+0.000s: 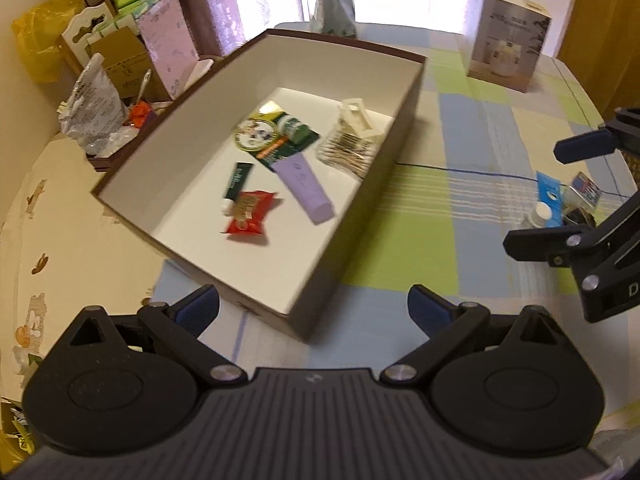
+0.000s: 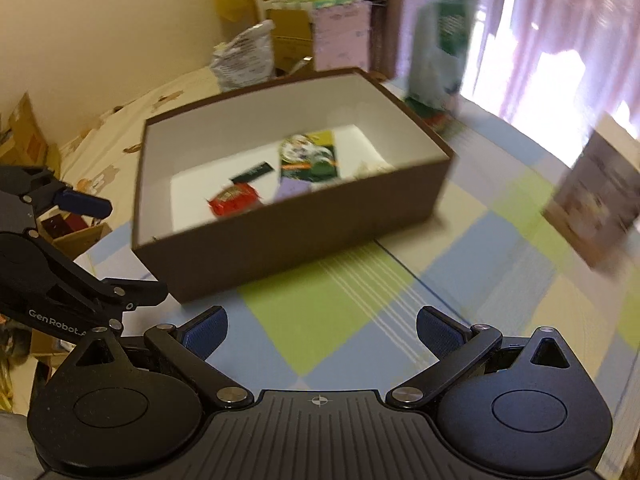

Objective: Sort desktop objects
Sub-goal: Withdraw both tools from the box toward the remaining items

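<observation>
A brown box [image 1: 362, 206] with a white inside stands on the checked tablecloth. In it lie a red snack packet [image 1: 250, 213], a lilac tube [image 1: 306, 188], a dark green tube [image 1: 236, 186], a green card pack [image 1: 276, 132], a bag of cotton swabs [image 1: 346, 150] and a cream hair clip [image 1: 358, 116]. My left gripper [image 1: 314, 310] is open and holds nothing, just short of the box's near corner. In the right wrist view my right gripper [image 2: 322, 334] is open over the cloth in front of the box [image 2: 304, 236]. The right gripper [image 1: 560, 196] also shows at the right of the left wrist view.
Small items remain on the cloth at the right: a blue packet [image 1: 547, 192], a white-capped bottle [image 1: 540, 214] and a clear packet [image 1: 585, 190]. A printed carton [image 1: 506, 40] stands at the back right and a green bag [image 2: 440, 48] behind the box. Clutter fills the left.
</observation>
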